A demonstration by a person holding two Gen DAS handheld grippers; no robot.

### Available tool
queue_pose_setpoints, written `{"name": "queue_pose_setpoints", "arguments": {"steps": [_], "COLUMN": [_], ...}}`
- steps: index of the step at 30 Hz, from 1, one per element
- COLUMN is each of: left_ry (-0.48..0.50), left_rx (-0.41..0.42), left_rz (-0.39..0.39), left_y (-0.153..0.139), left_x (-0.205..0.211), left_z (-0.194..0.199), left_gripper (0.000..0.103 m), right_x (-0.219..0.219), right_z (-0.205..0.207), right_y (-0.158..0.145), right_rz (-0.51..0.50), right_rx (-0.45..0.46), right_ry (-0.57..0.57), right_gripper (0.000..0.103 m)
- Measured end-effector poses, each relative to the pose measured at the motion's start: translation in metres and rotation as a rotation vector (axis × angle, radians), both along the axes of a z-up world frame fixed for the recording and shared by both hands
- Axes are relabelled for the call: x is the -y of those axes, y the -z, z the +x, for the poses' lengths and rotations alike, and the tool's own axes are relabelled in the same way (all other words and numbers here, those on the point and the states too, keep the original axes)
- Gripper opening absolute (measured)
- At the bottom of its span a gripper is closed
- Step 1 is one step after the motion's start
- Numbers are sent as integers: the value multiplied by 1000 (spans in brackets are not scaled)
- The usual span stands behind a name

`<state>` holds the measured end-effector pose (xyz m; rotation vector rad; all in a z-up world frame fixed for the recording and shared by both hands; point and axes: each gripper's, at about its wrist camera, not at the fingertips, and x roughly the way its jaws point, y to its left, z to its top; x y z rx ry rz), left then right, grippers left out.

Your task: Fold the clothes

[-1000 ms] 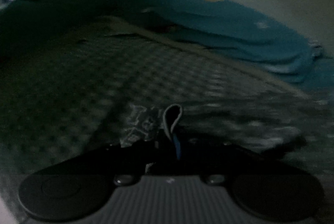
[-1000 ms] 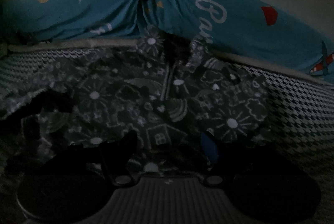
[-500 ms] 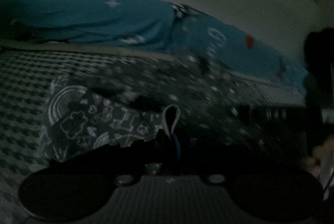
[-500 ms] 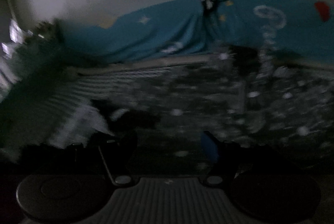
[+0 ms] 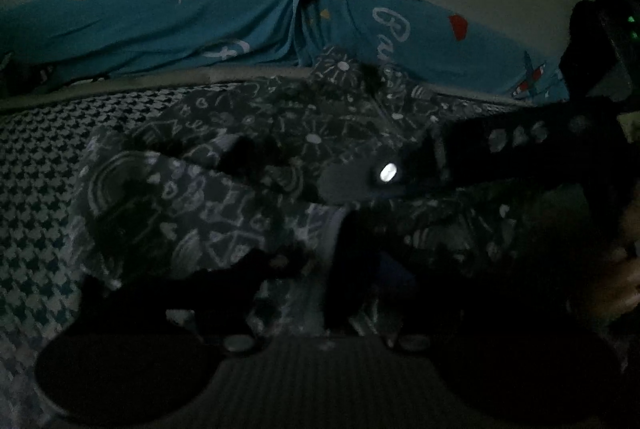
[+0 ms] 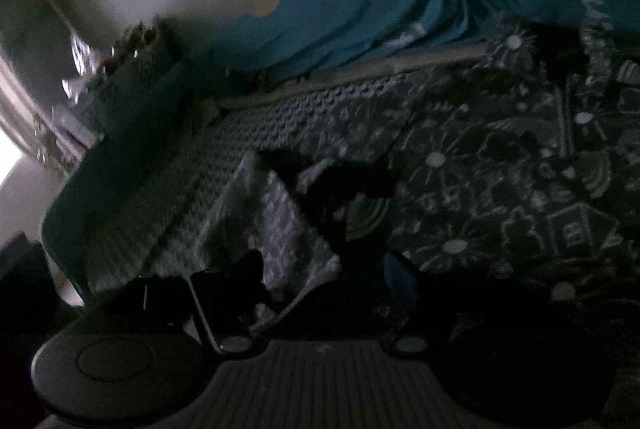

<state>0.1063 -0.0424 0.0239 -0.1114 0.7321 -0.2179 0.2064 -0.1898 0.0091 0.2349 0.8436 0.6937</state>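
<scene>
A dark garment (image 5: 256, 157) printed with pale doodles of flowers, hearts and rainbows lies spread on a bed covered by a black-and-white houndstooth sheet (image 5: 36, 165). In the left wrist view its long axis runs from the lower centre of the frame up toward the upper centre, where its collar end touches the pale piped edge of the mattress beneath a teal cloth (image 5: 160, 17) with white stars and lettering. A sleeve (image 5: 168, 205) is folded inward across the body at centre left, its paler inner side showing. The left gripper (image 5: 320, 269) sits low at the bottom centre with soft printed fabric bunched between its jaws; the dimness leaves it unclear whether they are clamped on it or parted. The right gripper (image 5: 360, 181) reaches in from the right edge of that view, lying over the garment's middle. In the right wrist view the right gripper (image 6: 324, 269) has its jaws set wide apart, a folded fabric edge (image 6: 280, 221) between them but ungripped, and the garment fills the right half of the frame.
</scene>
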Motion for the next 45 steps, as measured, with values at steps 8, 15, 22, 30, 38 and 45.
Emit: {"name": "queue_pose_setpoints", "arguments": {"steps": [8,15,22,30,38,45], "left_ry": [-10,-21,-27,-86,-125,-132], "left_rx": [-9,-4,7,31,10,-1], "left_rz": [20,8,6,6,-33,-35], "left_y": [1,1,1,1,3,5], "left_x": [-8,-10,-7,-2,7,18], "left_z": [-7,-6,-2,18,39,50], "left_gripper": [72,75,77,88,90,91], "right_x": [-14,-15,13,73,145,174], "right_z": [0,3,23,43,47,60], "right_y": [17,6,-32,-69,-82,-53], "right_rz": [-46,-22,38,105,77,-74], "right_rx": [6,71,197,298,318,142], "right_ry": [-37,-36,83,302,559,713], "right_gripper": [38,10,10,10,9,12]}}
